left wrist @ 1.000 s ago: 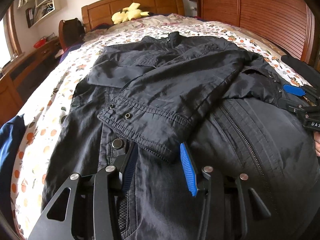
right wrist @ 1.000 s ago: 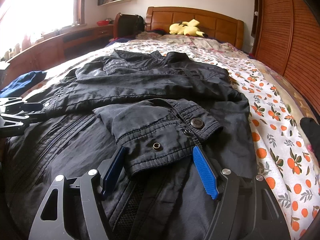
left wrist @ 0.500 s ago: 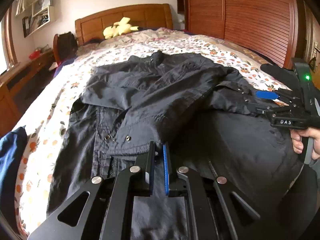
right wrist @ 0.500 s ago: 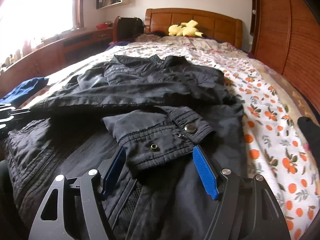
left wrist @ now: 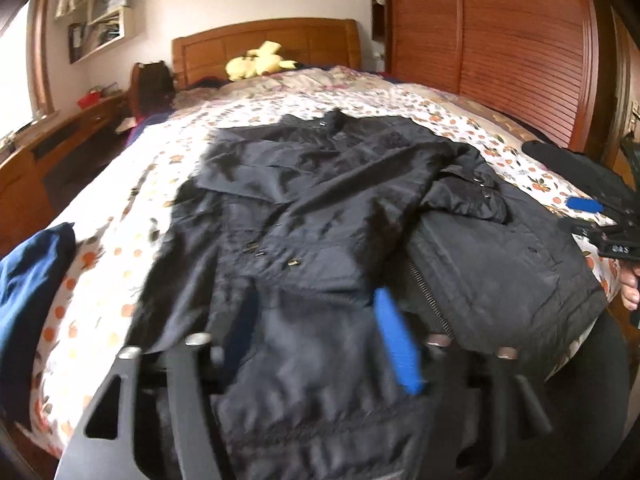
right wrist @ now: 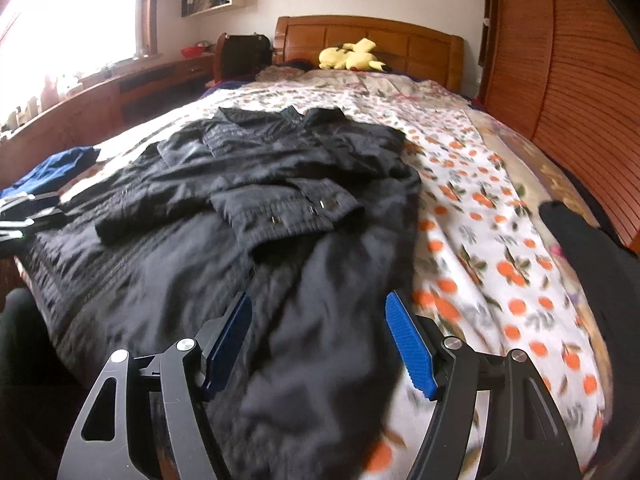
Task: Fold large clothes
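A large black jacket point(left wrist: 340, 208) lies spread on the bed, collar toward the headboard, both sleeves folded in across its front. Its left cuff point(left wrist: 304, 268) and right cuff point(right wrist: 288, 212) lie on the body. My left gripper point(left wrist: 316, 332) is open, low over the jacket's lower hem, just short of the left cuff. My right gripper point(right wrist: 320, 328) is open over the hem at the jacket's right side, back from the right cuff. The right gripper also shows in the left wrist view point(left wrist: 592, 212), and the left gripper in the right wrist view point(right wrist: 24, 212).
The bed has a white bedspread with orange fruit print point(right wrist: 480, 208). A yellow plush toy point(right wrist: 352, 56) lies at the wooden headboard. A blue garment point(left wrist: 28, 272) lies at the bed's left edge, a black item point(right wrist: 580, 240) at its right. A wooden wardrobe point(left wrist: 500, 40) stands on the right.
The left gripper, shut half a second ago, has opened and drawn back from the left cuff. The right gripper stayed open and pulled back and right from the right cuff.
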Action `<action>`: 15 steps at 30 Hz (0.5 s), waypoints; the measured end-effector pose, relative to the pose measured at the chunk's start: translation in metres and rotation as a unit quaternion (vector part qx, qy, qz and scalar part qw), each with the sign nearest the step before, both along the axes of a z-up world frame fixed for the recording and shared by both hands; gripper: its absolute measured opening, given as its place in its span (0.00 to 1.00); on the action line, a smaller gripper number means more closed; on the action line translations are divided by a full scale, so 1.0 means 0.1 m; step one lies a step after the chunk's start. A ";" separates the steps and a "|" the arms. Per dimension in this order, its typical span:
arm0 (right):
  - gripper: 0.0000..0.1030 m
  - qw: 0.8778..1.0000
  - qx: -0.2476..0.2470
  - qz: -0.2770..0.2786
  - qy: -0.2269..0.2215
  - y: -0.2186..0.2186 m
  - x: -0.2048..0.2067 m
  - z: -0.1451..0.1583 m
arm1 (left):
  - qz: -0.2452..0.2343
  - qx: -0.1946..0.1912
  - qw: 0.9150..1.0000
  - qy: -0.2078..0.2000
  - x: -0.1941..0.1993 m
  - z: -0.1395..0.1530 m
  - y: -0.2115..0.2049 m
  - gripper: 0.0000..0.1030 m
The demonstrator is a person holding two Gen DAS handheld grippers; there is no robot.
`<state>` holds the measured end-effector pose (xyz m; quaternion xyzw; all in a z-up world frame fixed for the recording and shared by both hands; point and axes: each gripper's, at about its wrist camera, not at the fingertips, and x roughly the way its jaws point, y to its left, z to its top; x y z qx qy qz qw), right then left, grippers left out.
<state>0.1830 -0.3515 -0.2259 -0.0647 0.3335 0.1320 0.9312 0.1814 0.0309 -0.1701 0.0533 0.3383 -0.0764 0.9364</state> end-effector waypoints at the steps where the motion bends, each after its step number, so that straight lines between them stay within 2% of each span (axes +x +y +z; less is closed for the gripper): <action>1: 0.65 1.000 -0.001 -0.001 0.004 -0.01 -0.04 -0.02 | 0.005 0.002 1.000 -0.002 -0.04 0.00 0.05 0.72; 3: 0.65 1.000 -0.004 -0.004 0.015 -0.04 -0.11 -0.09 | 0.023 0.008 1.000 -0.005 -0.14 0.00 0.21 0.82; 12: 0.65 0.998 0.021 -0.022 0.060 -0.11 -0.25 -0.30 | 0.076 0.027 0.997 0.010 -0.32 -0.09 0.77 0.85; 14: 0.56 0.998 0.020 -0.016 0.063 -0.07 -0.25 -0.31 | 0.086 0.028 0.996 0.012 -0.34 -0.11 0.87 0.85; 15: 0.43 0.998 0.013 -0.012 0.063 -0.04 -0.25 -0.30 | 0.090 0.027 0.995 0.013 -0.34 -0.12 0.92 0.85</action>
